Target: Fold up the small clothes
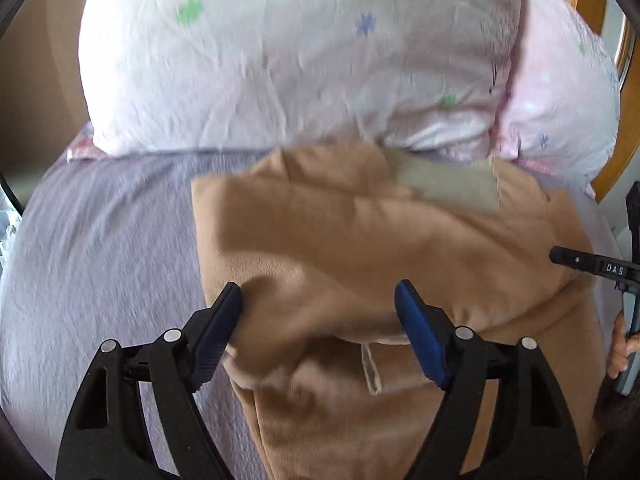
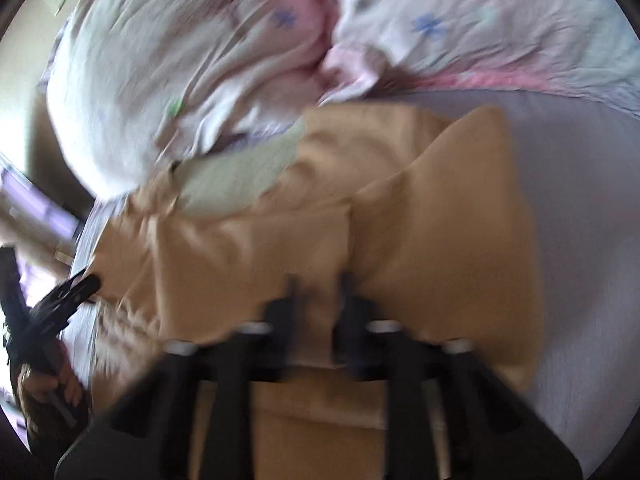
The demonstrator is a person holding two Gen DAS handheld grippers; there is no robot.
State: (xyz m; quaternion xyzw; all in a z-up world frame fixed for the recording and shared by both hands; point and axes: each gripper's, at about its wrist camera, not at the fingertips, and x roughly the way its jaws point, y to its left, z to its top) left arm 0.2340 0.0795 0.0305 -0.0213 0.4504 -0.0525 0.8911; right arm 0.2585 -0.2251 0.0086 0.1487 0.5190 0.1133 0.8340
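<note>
A tan fleece garment (image 1: 360,240) with a pale green patch (image 1: 448,184) lies partly folded on the lilac bed sheet (image 1: 100,260). My left gripper (image 1: 318,320) is open, its blue pads on either side of a raised fold at the garment's near edge. The right gripper's tip (image 1: 576,262) shows at the garment's right side. In the blurred right wrist view my right gripper (image 2: 318,304) has its fingers close together on a fold of the tan garment (image 2: 440,240). The left gripper (image 2: 76,288) shows at the far left.
Pale pink pillows with flower prints (image 1: 280,60) lie just behind the garment, also in the right wrist view (image 2: 200,80). A wooden bed frame (image 1: 588,0) is at the far right. The sheet (image 2: 580,200) spreads to the right of the garment.
</note>
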